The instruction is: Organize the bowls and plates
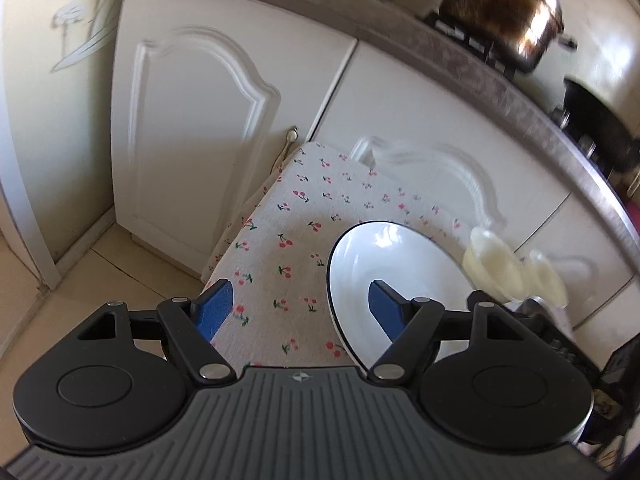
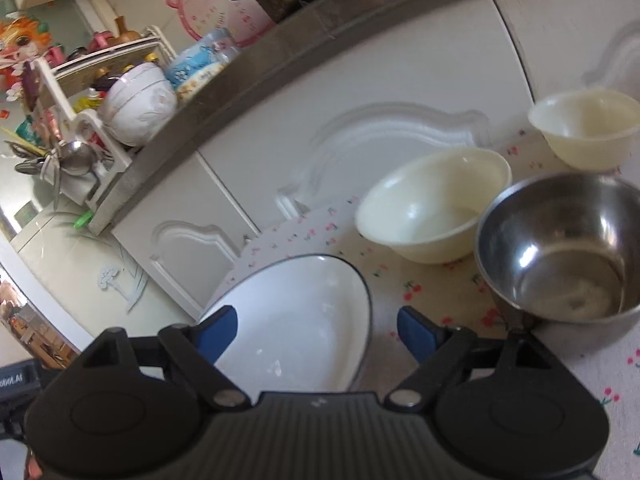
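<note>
A white plate with a dark rim (image 1: 400, 264) lies on a table with a cherry-print cloth (image 1: 288, 216). My left gripper (image 1: 298, 300) is open above the cloth, its right finger over the plate's left part. In the right wrist view the same plate (image 2: 304, 320) lies between the fingers of my open right gripper (image 2: 318, 332). Right of it stand a cream bowl (image 2: 432, 204), a second cream bowl (image 2: 588, 132) farther back, and a steel bowl (image 2: 568, 256). The cream bowls show blurred in the left wrist view (image 1: 492, 264).
White cabinet doors (image 1: 192, 128) stand right behind the table under a grey counter (image 1: 460, 60). On the counter are a steel pot (image 1: 508, 24), a dark pan (image 1: 600, 120) and a dish rack with a white bowl (image 2: 136, 100). The floor (image 1: 80, 280) lies to the left.
</note>
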`<state>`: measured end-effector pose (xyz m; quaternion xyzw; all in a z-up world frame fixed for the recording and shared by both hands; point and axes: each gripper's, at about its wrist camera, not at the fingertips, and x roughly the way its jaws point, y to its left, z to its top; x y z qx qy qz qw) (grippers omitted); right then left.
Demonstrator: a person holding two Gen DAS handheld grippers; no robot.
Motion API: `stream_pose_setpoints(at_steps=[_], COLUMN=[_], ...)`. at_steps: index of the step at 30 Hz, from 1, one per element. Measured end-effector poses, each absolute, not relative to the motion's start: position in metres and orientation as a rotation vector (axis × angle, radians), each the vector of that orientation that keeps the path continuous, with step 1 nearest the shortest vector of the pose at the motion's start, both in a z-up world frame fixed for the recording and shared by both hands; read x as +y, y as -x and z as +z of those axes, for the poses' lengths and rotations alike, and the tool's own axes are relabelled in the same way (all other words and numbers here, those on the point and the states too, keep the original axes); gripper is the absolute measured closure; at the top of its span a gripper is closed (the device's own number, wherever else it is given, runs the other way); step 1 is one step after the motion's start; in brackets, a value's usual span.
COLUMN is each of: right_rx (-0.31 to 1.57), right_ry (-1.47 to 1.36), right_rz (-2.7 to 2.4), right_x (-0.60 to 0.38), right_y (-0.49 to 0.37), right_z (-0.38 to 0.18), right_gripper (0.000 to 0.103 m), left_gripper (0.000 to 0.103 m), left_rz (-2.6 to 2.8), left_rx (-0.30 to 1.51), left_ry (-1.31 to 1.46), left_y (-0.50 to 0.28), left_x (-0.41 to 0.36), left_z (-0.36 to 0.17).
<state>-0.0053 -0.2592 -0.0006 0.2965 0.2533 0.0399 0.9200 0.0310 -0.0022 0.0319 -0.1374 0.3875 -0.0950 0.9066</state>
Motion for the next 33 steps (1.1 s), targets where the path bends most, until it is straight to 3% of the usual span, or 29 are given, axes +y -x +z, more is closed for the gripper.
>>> stream_pose_setpoints(at_steps=[2,5,16,18,33], right_rx=[0.519,0.506,0.48,0.472,0.448], right_ry=[-0.662,-0.708,-0.715,-0.726,-0.67], right_rz=[0.119,0.141,0.176,0.188,0.224], right_x=[-0.263,-0.267,-0.267,-0.268,-0.259], right_y=[0.005,0.006,0.008,0.008,0.013], right_z=[-0.006,-0.01,-0.01,-0.01,-0.004], right_gripper=[0.016,0.016,0.017,0.017,0.015], left_gripper=[0.022,0.043,0.059,0.066,0.066], left_rz=[-0.205,-0.203,-0.245,-0.265,-0.278], left_rx=[0.815,0.859,0.924,0.916,0.874], left_ry=[0.246,0.177,0.064,0.062,0.119], left_y=[-0.042,-0.06,-0.086,-0.086,-0.068], left_x=[-0.011,-0.023,-0.049,-0.05,-0.046], left_z=[0.032,0.026,0.001,0.0,0.01])
